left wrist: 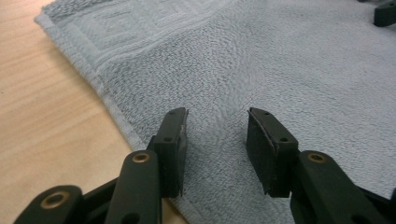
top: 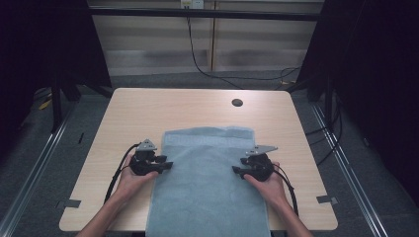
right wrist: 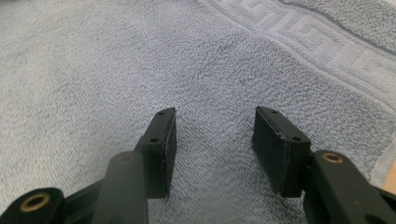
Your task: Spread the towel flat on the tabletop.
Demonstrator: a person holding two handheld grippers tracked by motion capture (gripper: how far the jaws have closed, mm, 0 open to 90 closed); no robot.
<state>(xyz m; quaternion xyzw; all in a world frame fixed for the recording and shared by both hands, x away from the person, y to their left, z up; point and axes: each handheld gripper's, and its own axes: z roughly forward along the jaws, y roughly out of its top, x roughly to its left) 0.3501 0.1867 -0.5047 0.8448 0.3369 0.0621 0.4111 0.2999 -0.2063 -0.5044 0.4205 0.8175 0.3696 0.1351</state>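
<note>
Lying flat: a grey-blue towel (top: 207, 182) covers the middle of the light wooden table (top: 133, 111), its near end hanging over the person's edge of the tabletop.
Towel far edge: a woven key-pattern band (right wrist: 303, 35) runs across it, with a small raised fold at the far right corner in the high view.
Towel left edge: the hem (left wrist: 105, 95) lies on bare wood, straight and flat, running diagonally through the left gripper view.
Left gripper (top: 167, 165): held in the person's left hand (top: 129, 180) at the towel's left edge, jaws pointing inward over the cloth.
Left jaws: standing partly apart above the towel just inside the hem, with only flat cloth showing in the gap; no fold is pinched.
Right gripper (top: 237, 170): held in the right hand (top: 269, 185) at the towel's right edge, jaws pointing inward, facing the other gripper across the cloth.
Right jaws: partly apart over flat towel pile near the patterned band; nothing is gripped between the pads.
Open room, far side: bare tabletop lies between the towel's far edge and the table's back edge, broken by one round cable hole (top: 237, 102).
Open room, sides: strips of bare wood flank the towel left and right, wide enough for both hands to rest there.
Table corners: grey tape tabs (top: 72, 203) mark the near left and near right corners.
Containers: none on the table to report.
</note>
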